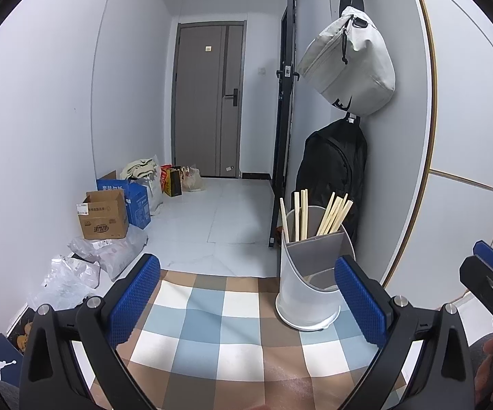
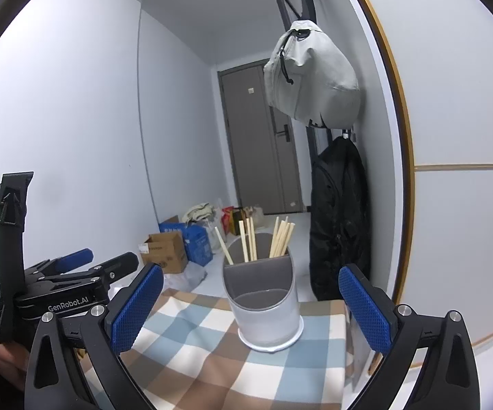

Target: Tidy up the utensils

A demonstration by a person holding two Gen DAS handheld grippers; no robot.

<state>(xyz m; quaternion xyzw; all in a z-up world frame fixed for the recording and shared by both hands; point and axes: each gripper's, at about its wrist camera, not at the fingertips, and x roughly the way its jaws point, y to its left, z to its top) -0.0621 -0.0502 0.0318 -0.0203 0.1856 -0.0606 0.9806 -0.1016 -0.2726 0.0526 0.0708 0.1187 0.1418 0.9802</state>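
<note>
Standing on checked cloth [image 2: 192, 352]: holder [image 2: 267, 307] w/ chopsticks [image 2: 280, 237] | hallway, door [image 1: 209, 102] behind | L gripper [image 1: 246, 297] & R gripper [image 2: 251, 307] fingers spread, empty

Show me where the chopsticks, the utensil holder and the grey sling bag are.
chopsticks [image 2: 281, 237], right wrist view, on the right-hand bundle above the divider.
utensil holder [image 2: 270, 321], right wrist view, on its white front wall.
grey sling bag [image 1: 352, 65], left wrist view, on the middle of its fabric body.
</note>
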